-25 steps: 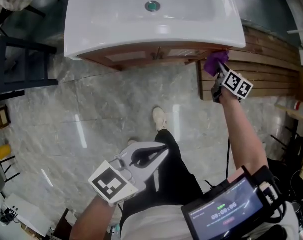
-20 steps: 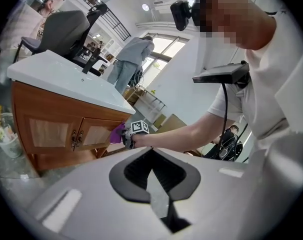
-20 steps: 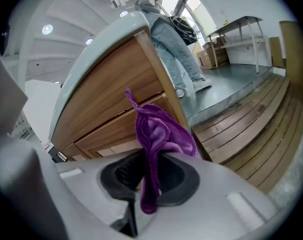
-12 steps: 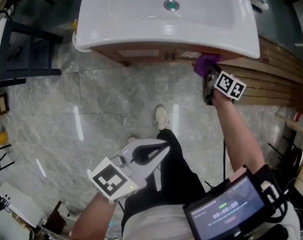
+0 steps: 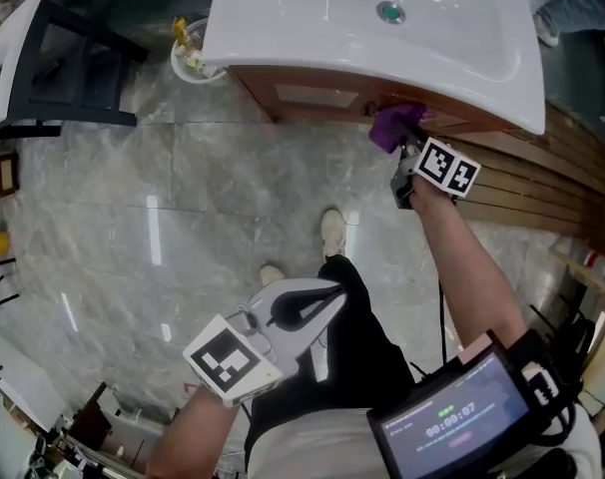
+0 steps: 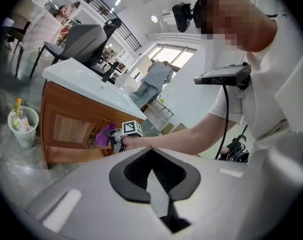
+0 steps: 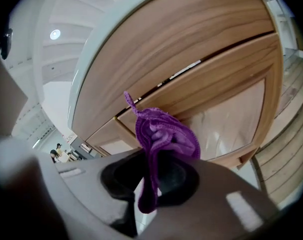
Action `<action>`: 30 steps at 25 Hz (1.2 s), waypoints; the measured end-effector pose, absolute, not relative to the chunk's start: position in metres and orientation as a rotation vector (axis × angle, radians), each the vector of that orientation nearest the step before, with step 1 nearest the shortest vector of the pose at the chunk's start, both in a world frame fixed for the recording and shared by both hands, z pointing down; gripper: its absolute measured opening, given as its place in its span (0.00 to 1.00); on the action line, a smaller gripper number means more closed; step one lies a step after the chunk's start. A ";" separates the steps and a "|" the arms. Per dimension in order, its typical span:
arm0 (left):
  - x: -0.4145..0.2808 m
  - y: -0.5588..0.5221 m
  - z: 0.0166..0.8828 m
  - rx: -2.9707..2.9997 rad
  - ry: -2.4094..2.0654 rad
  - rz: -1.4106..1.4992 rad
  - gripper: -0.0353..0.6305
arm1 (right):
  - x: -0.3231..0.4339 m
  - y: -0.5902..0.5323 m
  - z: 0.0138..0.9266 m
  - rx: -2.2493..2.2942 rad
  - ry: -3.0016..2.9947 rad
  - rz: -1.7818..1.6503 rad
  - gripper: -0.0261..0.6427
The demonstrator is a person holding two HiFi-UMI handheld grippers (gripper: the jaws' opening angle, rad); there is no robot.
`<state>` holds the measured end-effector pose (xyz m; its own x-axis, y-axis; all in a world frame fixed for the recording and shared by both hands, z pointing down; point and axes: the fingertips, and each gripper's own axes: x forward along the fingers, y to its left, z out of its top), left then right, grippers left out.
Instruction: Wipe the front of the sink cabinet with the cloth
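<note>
The wooden sink cabinet [image 5: 317, 96] stands under a white basin [image 5: 382, 18]. My right gripper [image 5: 402, 146] is shut on a bunched purple cloth [image 5: 393, 125] that presses against the cabinet front just below the basin rim, right of the middle. In the right gripper view the cloth [image 7: 164, 136] bulges out of the jaws [image 7: 154, 176] against the door panels [image 7: 211, 64]. My left gripper [image 5: 317, 302] hangs low near my leg, shut and holding nothing, far from the cabinet. Its own view [image 6: 152, 159] shows the cabinet [image 6: 66, 129] and the cloth [image 6: 105, 134] from the side.
A small white bin [image 5: 190, 58] with rubbish stands at the cabinet's left corner. Dark furniture legs [image 5: 73, 58] are at the left. Wooden slats [image 5: 542, 188] lie on the floor at the right. My shoe [image 5: 332, 233] rests on the marble floor in front.
The right gripper has slid the cloth leftward along the cabinet front, from the right corner towards the middle. The left gripper has stayed where it was.
</note>
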<state>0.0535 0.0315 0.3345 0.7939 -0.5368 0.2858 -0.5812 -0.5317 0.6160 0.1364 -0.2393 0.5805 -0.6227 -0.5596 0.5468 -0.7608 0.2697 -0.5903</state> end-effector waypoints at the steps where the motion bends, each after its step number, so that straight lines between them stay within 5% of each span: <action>1: 0.048 0.034 0.335 2.244 -0.836 0.071 0.06 | 0.126 -0.236 0.580 1.215 -2.314 1.282 0.12; 21: -0.060 0.087 0.342 2.112 -1.111 -0.040 0.06 | -0.136 -0.193 0.585 0.783 -2.438 1.212 0.12; 30: -0.068 0.103 0.340 2.092 -1.112 -0.035 0.06 | -0.154 -0.177 0.578 0.730 -2.451 1.244 0.12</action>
